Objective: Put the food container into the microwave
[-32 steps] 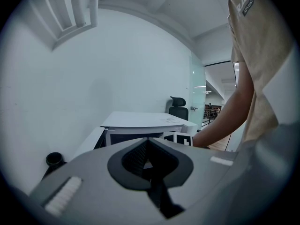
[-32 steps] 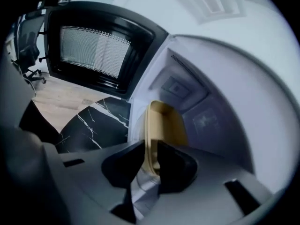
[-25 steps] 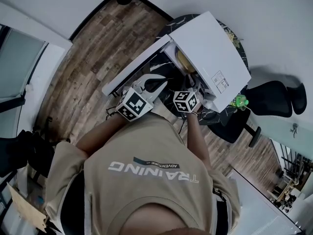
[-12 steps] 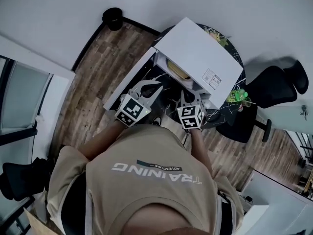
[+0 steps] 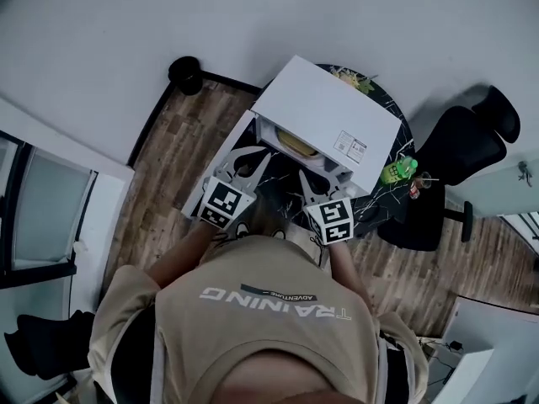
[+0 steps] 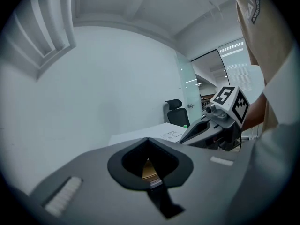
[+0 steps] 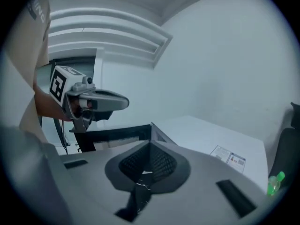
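The white microwave (image 5: 328,120) stands on a dark marbled table (image 5: 381,202) with its door (image 5: 221,165) swung open to the left. A yellowish food container (image 5: 296,144) lies inside the cavity. My left gripper (image 5: 251,155) is held over the open door, just short of the opening. My right gripper (image 5: 313,175) is in front of the cavity's right side. Neither touches the container. In the left gripper view the jaws (image 6: 148,140) meet, empty, and the right gripper (image 6: 199,129) shows beside them. In the right gripper view the jaws (image 7: 150,143) also meet, with the left gripper (image 7: 117,102) above the door (image 7: 117,133).
A green bottle (image 5: 397,171) stands at the table's right edge, also seen as a green bottle (image 7: 273,182) in the right gripper view. A black office chair (image 5: 467,137) sits behind the table. A black round object (image 5: 185,74) stands on the wooden floor by the wall.
Both grippers have drawn back from the microwave's opening toward the person. The container has stayed inside. The head view has pulled away, so the microwave looks smaller.
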The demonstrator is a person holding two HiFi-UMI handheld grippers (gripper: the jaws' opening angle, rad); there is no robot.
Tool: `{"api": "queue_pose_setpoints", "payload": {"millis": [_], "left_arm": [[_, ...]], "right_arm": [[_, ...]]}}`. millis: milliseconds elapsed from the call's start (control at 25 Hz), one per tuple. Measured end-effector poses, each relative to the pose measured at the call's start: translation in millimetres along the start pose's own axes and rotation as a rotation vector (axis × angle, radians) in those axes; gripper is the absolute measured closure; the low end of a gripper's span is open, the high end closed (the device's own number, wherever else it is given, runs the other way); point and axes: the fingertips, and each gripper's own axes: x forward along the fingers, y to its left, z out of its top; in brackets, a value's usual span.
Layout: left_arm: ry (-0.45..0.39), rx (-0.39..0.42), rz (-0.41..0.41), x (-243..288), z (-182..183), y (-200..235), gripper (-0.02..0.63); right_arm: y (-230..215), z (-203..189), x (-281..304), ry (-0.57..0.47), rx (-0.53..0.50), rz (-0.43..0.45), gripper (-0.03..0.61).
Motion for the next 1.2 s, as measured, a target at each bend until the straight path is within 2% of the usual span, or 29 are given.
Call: {"api": "queue_pose_setpoints", "payload": {"millis": [120,440,640,760,1000,1200], "left_arm": [[-0.014,-0.006,0.018,-5,9,6,0.612],[-0.107,0.003,0.084,-23,51,23,0.612],[-0.113,-0.009,0.106,-36,54,32,0.612],[-0.115,-0.025,0.120,-39,53,40,0.612],[-0.118,-0.052,0.109,-38,56,40,0.612],[-0.103,-0.038,0.077,-27,55,35,0.612]], "right_arm": [[2,20,-6,-0.042,0.015,-0.006,0.569],[-24,90,-35,-0.182,-0.058,-0.102,0.569],[-33,114,-46,-0.243,0.007,-0.124,0.569],[-33,116,-41,-0.243,0.013,-0.115,0.569],[-26,95,-36,-0.221,-0.043,-0.144,0.568],[-34,85,-35,-0.234,0.050,-0.134,0.569]]}}
